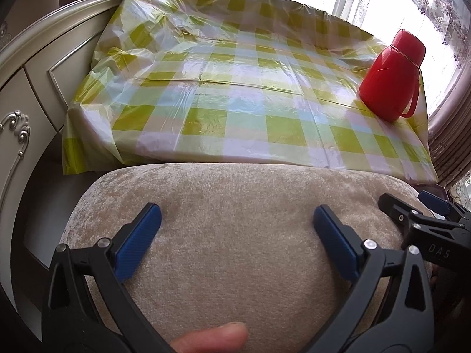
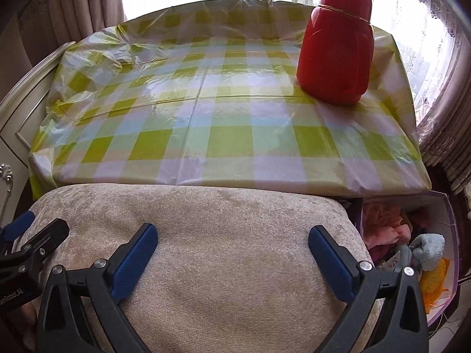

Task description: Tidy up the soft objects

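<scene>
I see both my left gripper (image 1: 237, 236) and right gripper (image 2: 232, 257) spread wide, empty, above the beige velvety cushion (image 1: 235, 220); only the right view shows the box of soft cloths (image 2: 412, 253)

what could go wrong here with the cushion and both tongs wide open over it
1. The beige cushion looks plump and slippery; the open right tongs and left tongs may pinch only fabric and slip.
2. Swinging it onto the checked tablecloth could topple the red flask near the edge.
3. It may snag the box of soft items alongside.
</scene>
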Tool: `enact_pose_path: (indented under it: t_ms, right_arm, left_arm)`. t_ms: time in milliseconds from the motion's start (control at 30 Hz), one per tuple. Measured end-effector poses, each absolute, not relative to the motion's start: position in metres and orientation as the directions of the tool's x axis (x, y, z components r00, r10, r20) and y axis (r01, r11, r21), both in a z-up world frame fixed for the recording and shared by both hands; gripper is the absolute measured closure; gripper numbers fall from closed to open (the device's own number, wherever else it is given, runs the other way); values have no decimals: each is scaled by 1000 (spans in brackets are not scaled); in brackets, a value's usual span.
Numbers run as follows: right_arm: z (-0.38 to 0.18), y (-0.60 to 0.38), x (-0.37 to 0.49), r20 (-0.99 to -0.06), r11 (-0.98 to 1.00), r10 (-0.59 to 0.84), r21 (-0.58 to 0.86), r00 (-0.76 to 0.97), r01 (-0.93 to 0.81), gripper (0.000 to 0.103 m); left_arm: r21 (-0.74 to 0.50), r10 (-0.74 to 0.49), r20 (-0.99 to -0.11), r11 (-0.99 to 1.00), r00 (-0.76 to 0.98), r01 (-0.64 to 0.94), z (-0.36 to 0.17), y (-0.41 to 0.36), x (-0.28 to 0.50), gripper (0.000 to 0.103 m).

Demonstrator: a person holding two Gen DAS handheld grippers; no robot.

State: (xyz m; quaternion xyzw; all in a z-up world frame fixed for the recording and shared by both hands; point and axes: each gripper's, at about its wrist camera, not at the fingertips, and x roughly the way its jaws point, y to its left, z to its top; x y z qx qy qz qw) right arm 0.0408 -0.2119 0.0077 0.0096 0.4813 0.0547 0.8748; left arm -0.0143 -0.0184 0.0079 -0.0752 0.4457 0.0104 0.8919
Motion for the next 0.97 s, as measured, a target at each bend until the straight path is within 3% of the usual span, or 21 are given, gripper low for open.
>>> enact_pose_path:
  t_ms: [967]
  right_arm:
    - [7,-211,44,-849,993,108,74,518,-86,0]
  left_arm:
    - [-109,-30,-795,990,605,-94,5,-20,-13,0]
